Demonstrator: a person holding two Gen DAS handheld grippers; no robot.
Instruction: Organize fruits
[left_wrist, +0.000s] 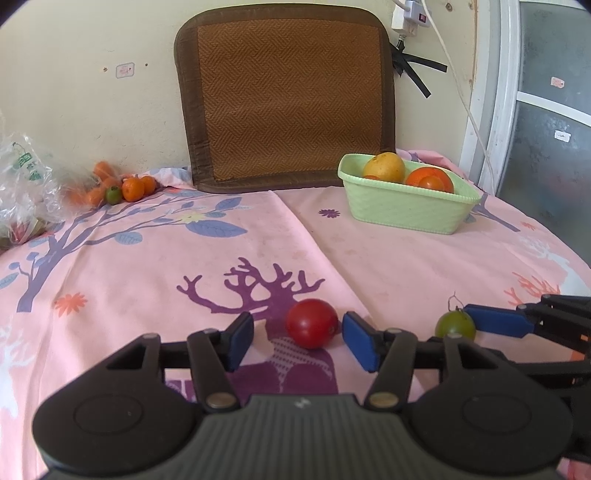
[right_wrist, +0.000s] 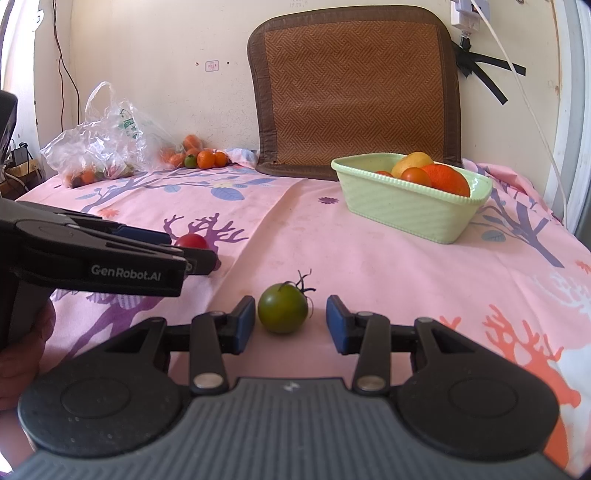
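Red tomato (left_wrist: 312, 323) between spread pads of left hand-held gripper (left_wrist: 298, 341), untouched, near front edge of surface (left_wrist: 388, 266). Green tomato (right_wrist: 283, 308), stem on, inside unclenched right hand-held gripper (right_wrist: 290, 322). Both likely light, smooth, bruise-prone: pinch gently across widest girth. Green basket (right_wrist: 406, 210) toward back right corner.

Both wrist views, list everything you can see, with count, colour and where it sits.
Red tomato: one, red, on the cloth between the left gripper's pads.
Green tomato: one, green, between the right gripper's pads.
Basket: one, pale green, far right, holding yellow and orange fruit.
Loose fruit: several orange, one green, by the wall.
Plastic bag: one, clear, far left.
Woven mat: one, brown, against the wall.
Tablecloth: pink, patterned.
Left gripper: open.
Right gripper: open.
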